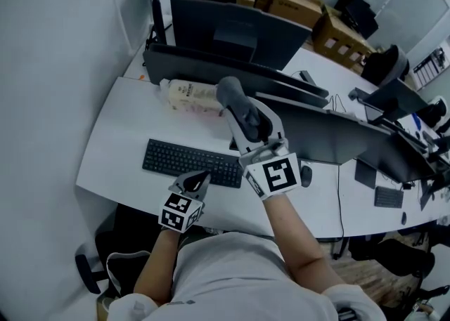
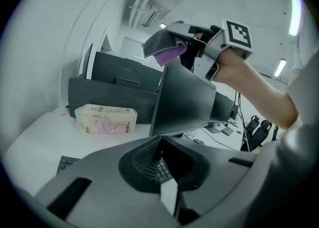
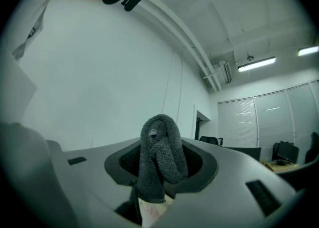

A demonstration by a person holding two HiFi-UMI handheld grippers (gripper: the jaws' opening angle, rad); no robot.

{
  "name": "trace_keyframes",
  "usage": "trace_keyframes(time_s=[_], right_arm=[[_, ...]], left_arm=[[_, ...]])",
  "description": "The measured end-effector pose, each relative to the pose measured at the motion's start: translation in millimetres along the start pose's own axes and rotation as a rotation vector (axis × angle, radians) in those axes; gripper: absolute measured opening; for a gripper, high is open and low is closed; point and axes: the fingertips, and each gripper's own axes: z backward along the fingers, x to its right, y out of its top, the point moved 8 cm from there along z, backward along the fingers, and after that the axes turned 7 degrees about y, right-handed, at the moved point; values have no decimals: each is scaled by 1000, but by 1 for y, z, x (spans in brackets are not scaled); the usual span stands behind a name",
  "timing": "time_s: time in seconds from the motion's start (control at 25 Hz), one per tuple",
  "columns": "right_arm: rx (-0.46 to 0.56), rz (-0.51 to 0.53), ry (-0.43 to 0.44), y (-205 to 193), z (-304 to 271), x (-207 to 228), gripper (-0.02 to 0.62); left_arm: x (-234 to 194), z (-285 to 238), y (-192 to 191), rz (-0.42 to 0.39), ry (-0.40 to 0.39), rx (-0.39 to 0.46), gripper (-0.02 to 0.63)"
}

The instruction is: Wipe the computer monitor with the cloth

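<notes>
**Cloth raised at the monitor's top edge**

The right gripper's [image 1: 241, 110] jaws are clamped on a grey cloth [image 3: 159, 154], which bulges past their tips. The cloth sits just above the monitor's [image 2: 184, 103] top corner; I cannot tell whether they touch. The left gripper [image 1: 197, 183] has its jaws closed on nothing, low by the keyboard's [image 1: 184, 160] near edge. A tissue pack [image 1: 188, 95] lies farther back on the white surface [image 1: 118, 140].
</notes>
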Motion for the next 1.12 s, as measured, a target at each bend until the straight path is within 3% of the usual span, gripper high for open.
trace_keyframes(time_s=[0.16, 0.32, 1.12], right_arm=[[10, -10, -112, -8, 8, 8, 141], [1, -16, -169, -14, 14, 12, 141], [-137, -113, -202, -92, 25, -5, 140]], left_arm=[[0, 1, -5, 0, 2, -10, 3], [1, 2, -10, 2, 3, -27, 2], [4, 7, -41, 23, 32, -123, 2]])
